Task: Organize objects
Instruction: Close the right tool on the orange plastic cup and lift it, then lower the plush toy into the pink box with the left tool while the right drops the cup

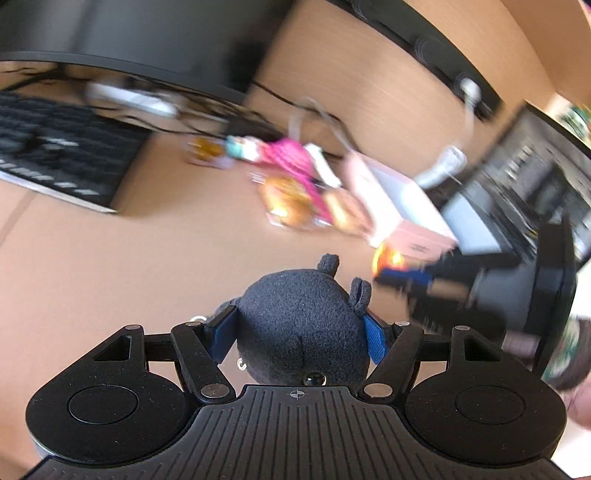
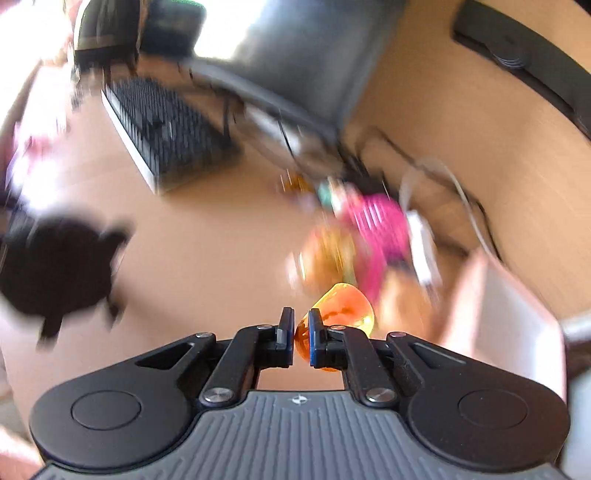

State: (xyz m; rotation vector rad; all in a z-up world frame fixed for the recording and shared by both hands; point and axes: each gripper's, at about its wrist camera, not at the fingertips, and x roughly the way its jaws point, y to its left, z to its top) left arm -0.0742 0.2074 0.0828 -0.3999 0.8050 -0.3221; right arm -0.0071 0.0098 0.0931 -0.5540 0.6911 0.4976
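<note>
Premises read as an office or home desk workstation. A light wood-grain desk [image 1: 110, 258] carries a black keyboard [image 1: 55, 147] toward its far left edge, with a dark monitor [image 1: 147, 33] standing behind it at the far edge. Dark cables [image 1: 207, 122] trail across the desk below the monitor. A second dark screen or device [image 1: 535, 177] sits at the right edge; blur prevents identifying it. Small colourful personal items [image 1: 291, 177] lie mid-desk beside a pale pink box [image 1: 399, 206].
</note>
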